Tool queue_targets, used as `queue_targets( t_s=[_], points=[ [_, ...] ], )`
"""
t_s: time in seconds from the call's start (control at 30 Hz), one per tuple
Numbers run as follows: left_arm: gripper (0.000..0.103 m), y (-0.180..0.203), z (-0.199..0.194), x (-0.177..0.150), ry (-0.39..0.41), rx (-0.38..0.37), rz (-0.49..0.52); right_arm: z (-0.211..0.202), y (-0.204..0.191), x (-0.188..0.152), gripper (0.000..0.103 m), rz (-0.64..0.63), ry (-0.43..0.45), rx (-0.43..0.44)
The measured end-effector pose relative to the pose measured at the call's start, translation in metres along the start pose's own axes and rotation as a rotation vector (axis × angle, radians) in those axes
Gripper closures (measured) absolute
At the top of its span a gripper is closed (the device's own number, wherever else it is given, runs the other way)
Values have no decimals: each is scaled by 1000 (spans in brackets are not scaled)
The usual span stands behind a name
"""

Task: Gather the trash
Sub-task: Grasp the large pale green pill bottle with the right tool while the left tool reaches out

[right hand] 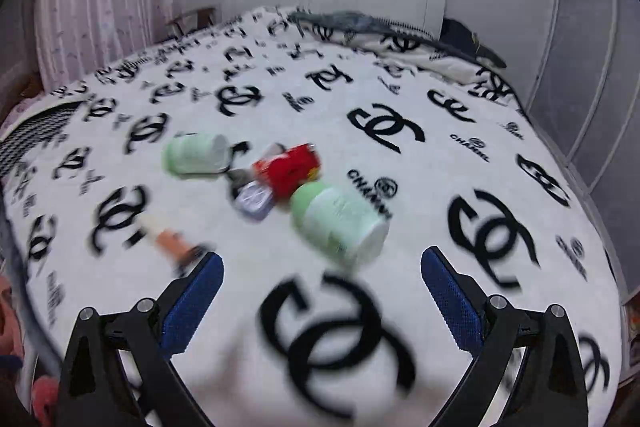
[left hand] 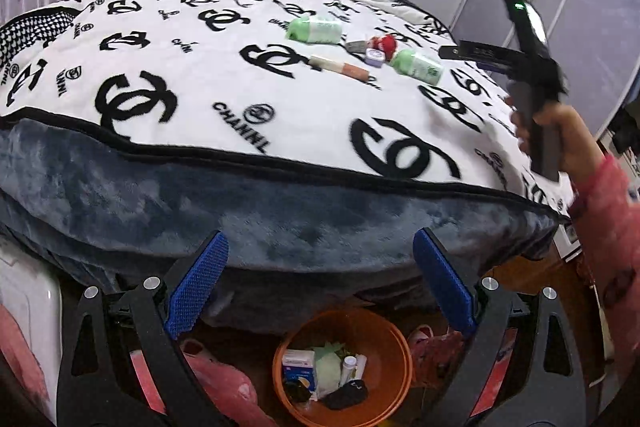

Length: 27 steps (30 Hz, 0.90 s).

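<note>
right gripper (right hand: 322,291): jaws wide apart, holding nothing | near green bottle (right hand: 340,223): on the bed blanket (right hand: 520,99), just ahead of it, beside the red can (right hand: 290,169), lying slantwise, cap end far | left gripper (left hand: 320,283): jaws apart, empty, above orange bin (left hand: 396,343), farther away

The white plush blanket with black edging (left hand: 192,75) bears the printed word "CHANNL" several times over, each beside a small round emblem, and large black interlocked double-C logos across its whole top. The same word and logos show on it in the right wrist view (right hand: 420,99). Lettering on the litter lying on that blanket is too blurred to read.
</note>
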State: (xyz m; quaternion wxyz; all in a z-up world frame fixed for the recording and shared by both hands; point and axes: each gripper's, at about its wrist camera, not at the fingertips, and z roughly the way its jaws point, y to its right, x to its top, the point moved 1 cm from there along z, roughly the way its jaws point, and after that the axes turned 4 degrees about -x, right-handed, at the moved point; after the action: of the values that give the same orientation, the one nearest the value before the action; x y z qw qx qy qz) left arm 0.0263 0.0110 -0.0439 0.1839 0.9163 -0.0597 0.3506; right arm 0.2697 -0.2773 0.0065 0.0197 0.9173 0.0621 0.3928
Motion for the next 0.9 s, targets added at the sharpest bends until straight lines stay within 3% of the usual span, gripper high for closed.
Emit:
queue_targets(
  t_s=[0.17,0.27,0.33,0.4,0.73,0.9],
  points=[
    [12,-18,8,12,-12,22,-47,58,3,9,6,-65,-95,-17],
    [12,-23,16,15,-30,35,-58,82,0,11,11,-121,-124,-10],
    [12,-24,22,18,-47,40,-61,94,-3,9,33,-156,-161,-7],
    [12,-23,26,20,-58,31,-64,97,-7,5,34,-186,-165,-10],
    [12,5,55,66,-47,9,-5,29,19,-7,35,6,-15,130],
    [12,19,93,117,-50,-50,-101,-35,34,-25,34,51,75,164]
  ],
)
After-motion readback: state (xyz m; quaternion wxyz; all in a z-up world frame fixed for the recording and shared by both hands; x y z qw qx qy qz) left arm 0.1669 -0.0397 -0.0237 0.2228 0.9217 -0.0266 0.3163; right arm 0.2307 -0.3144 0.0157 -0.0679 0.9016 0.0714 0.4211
